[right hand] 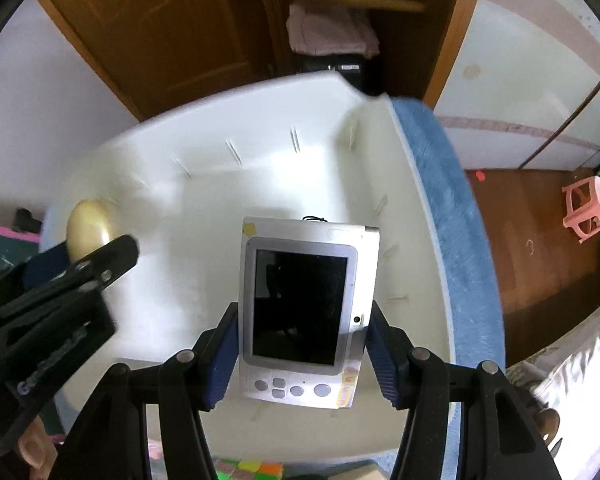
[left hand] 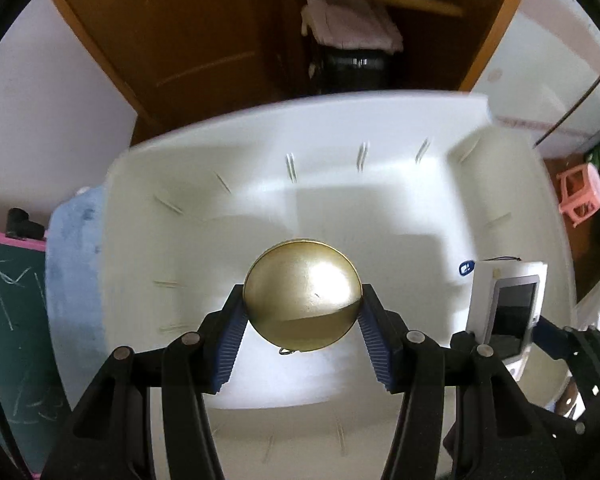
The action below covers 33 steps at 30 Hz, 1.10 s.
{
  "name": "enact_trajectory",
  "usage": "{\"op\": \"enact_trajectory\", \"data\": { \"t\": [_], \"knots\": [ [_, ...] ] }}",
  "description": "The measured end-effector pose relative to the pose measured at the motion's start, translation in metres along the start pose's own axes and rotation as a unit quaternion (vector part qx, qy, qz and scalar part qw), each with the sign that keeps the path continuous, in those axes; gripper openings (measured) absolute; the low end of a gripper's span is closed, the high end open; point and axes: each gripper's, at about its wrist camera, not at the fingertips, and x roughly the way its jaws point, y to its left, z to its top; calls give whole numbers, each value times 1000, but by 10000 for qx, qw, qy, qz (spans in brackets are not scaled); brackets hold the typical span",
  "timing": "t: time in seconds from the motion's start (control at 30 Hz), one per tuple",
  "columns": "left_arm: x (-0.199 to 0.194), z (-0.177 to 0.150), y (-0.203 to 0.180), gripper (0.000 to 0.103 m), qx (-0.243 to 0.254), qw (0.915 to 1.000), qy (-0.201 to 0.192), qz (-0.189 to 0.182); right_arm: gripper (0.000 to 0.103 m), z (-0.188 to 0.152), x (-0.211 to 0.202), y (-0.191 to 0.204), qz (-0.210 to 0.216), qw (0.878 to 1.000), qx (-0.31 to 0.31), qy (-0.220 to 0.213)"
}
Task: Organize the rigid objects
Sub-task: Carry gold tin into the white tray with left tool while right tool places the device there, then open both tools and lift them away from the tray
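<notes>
Two things are getting carried at once here, both hanging over the big white plastic bin (left hand: 380,152) that sits on a blue fuzzy cloth (right hand: 460,208). The left gripper (left hand: 302,312) has its jaws clamped on a round brass-coloured tin (left hand: 302,296), domed face toward the camera, squeezed at opposite sides of its rim. Being round, it has no real long axis. The right gripper (right hand: 302,344) has its jaws closed on a silver handheld gadget with a dark screen (right hand: 304,312), gripped across its short sides near the button end. Its long axis runs straight out along the jaws, button end nearest the camera, far end aimed down into the bin.

Looks to me like the drop-off step: both pieces are above the bin interior, not resting on its floor yet. Next move probably calls for lowering each close to the bottom, tin toward the left wall, gadget toward the right, before letting go so nothing clatters.
</notes>
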Motion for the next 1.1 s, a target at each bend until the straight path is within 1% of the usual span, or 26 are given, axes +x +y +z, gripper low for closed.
{"op": "enact_trajectory", "data": {
  "t": [0.17, 0.23, 0.33, 0.4, 0.43, 0.47, 0.53, 0.6, 0.73, 0.83, 0.87, 0.93, 1.03, 1.1],
  "knots": [
    [25, -5, -14, 59, 192, 9994, 267, 107, 59, 1, 35, -1, -247, 9992, -109, 282],
    [32, -7, -20, 59, 263, 9989, 354, 159, 59, 1, 43, -1, -259, 9990, -164, 338],
    [36, -10, -25, 60, 263, 9982, 538, 68, 60, 0, 51, 3, -365, 9978, -352, 417],
    [35, -12, -27, 67, 215, 9976, 650, -100, 60, -1, 54, 5, -414, 9971, -431, 464],
    [30, -12, -27, 75, 183, 9977, 639, -112, 62, -1, 54, 5, -419, 9971, -473, 413],
    [26, -12, -27, 77, 168, 9981, 589, -82, 62, 0, 52, 5, -451, 9970, -517, 359],
    [12, -13, -27, 77, 161, 9989, 430, -25, 69, 1, 43, 6, -405, 9968, -659, 179],
    [-4, -16, -26, 77, 161, 9994, 290, -4, 72, 1, 33, 7, -410, 9963, -752, 23],
    [-39, -24, -24, 77, 46, 10000, -11, 58, 72, -3, 8, 3, -419, 9940, -960, -319],
    [-69, -38, -19, 77, -68, 9998, -203, 26, 72, -17, -16, 0, -363, 9924, -1032, -556],
    [-71, -32, -13, 77, -104, 9997, -237, 10, 72, -21, -25, -2, -307, 9920, -1036, -650],
    [-92, -42, -6, 77, -228, 9991, -360, 20, 73, -33, -40, 0, -192, 9916, -1023, -770],
    [-122, -58, 5, 77, -486, 9974, -539, 35, 73, -60, -71, 6, 19, 9910, -964, -926],
    [-135, -70, 15, 77, -660, 9962, -567, -39, 73, -79, -92, 9, 171, 9901, -937, -1034]
  ]
}}
